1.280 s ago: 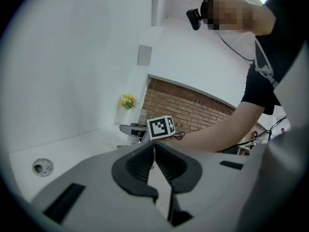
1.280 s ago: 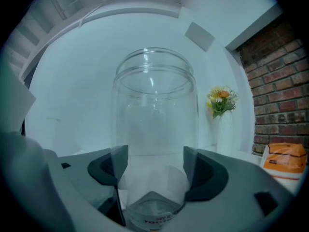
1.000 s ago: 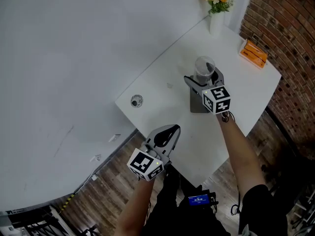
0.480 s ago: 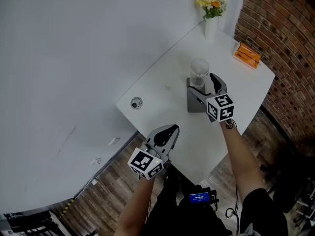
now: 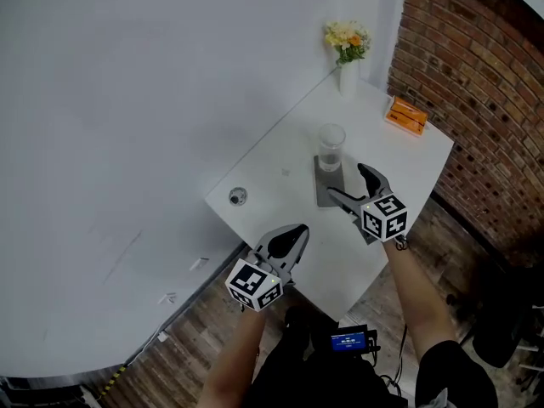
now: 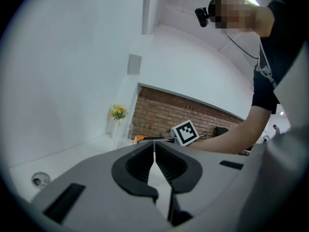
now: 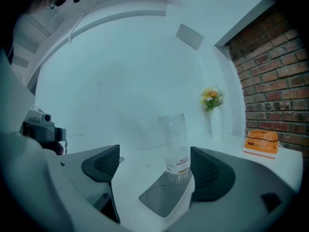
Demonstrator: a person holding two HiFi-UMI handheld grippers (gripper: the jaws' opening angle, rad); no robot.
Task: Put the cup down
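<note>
A clear plastic cup (image 5: 331, 147) stands upright at the far end of a grey holder (image 5: 324, 189) on the white table (image 5: 280, 164). My right gripper (image 5: 346, 181) hovers over the holder's near end, a short way back from the cup. It is wide open, its jaws just closing a little with nothing between them. In the right gripper view the cup (image 7: 175, 146) stands ahead, beyond the pads (image 7: 208, 170), on the holder (image 7: 161, 199). My left gripper (image 5: 293, 232) is shut and empty over the table's near corner, its jaws meeting at the tip (image 6: 154, 141).
A white vase of flowers (image 5: 346, 58) and an orange box (image 5: 405, 116) sit at the table's far end. A small round object (image 5: 238, 196) lies near the left edge. A brick wall (image 5: 476, 100) rises on the right, a white wall on the left.
My right gripper has drawn back toward me from around the cup, which now stands free on the holder. The left gripper has barely moved.
</note>
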